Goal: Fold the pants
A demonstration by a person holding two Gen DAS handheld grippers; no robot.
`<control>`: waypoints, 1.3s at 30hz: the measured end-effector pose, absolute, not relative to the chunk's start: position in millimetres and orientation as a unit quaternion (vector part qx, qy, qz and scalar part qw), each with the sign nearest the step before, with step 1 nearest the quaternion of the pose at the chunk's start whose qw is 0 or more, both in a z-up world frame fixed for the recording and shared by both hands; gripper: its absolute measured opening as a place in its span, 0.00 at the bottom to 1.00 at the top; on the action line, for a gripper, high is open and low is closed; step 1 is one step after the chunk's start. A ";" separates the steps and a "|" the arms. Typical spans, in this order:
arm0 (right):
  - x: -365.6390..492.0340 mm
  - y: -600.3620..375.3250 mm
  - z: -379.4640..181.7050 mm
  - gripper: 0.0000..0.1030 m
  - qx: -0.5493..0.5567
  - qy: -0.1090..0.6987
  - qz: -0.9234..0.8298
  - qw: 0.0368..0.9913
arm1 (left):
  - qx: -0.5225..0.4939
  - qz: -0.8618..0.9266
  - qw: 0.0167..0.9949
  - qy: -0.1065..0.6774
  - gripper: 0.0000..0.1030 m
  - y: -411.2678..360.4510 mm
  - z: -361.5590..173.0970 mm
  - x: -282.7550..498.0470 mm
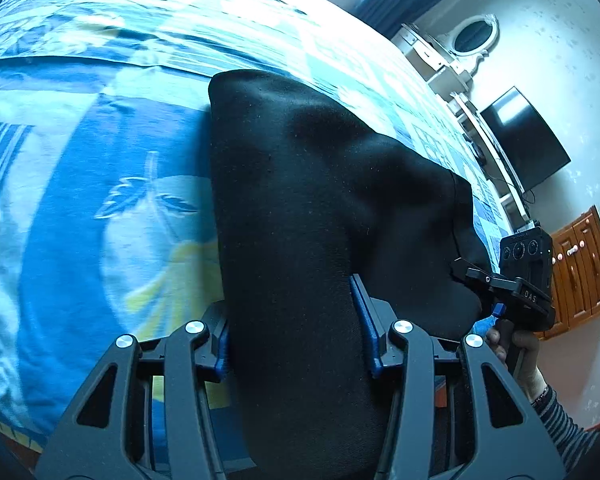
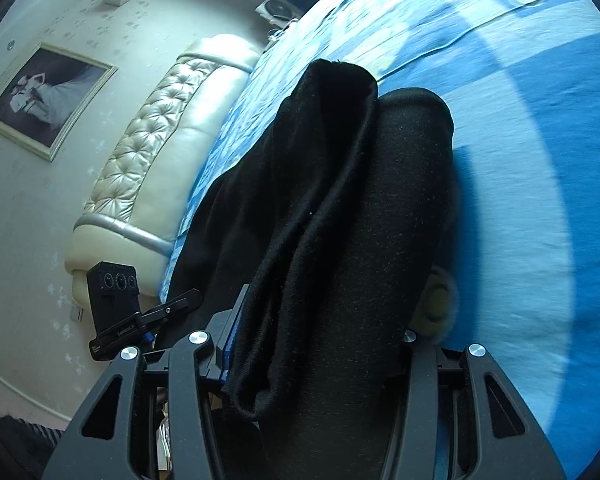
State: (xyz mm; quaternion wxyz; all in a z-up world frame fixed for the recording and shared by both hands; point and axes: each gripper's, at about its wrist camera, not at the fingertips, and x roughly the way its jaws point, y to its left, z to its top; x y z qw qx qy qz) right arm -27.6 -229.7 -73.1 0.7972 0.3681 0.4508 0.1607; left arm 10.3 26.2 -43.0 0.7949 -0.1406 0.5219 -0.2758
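The black pants (image 1: 320,200) hang lifted above a bed with a blue patterned cover (image 1: 100,200). My left gripper (image 1: 296,332) is shut on a thick bunch of the pants' fabric, which fills the gap between the blue pads (image 1: 364,320). My right gripper (image 2: 320,344) is shut on the pants (image 2: 340,200) too; a hemmed edge runs along the folded layers between its fingers. The right gripper also shows in the left wrist view (image 1: 512,284), at the cloth's right end, held by a hand in a striped sleeve. The left gripper shows in the right wrist view (image 2: 140,312), at the cloth's left end.
A cream tufted headboard (image 2: 160,152) and a framed picture (image 2: 48,100) stand by the bed's head. A wall television (image 1: 528,140), white shelves (image 1: 460,72) and a wooden cabinet (image 1: 580,272) stand beyond the bed's far side.
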 end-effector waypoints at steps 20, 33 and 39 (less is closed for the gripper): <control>-40.3 -244.2 -55.2 0.74 0.385 0.460 0.162 0.784 | -0.156 -0.331 0.810 0.457 0.86 83.9 -21.2 -22.0; 39.8 -275.9 -64.0 0.78 0.391 0.454 0.147 0.787 | -0.233 -0.318 0.768 0.504 0.86 71.8 -55.3 97.3; 60.4 -270.9 -70.5 0.56 0.374 0.465 0.153 0.788 | -0.238 -0.319 0.751 0.528 0.74 54.5 -71.6 123.7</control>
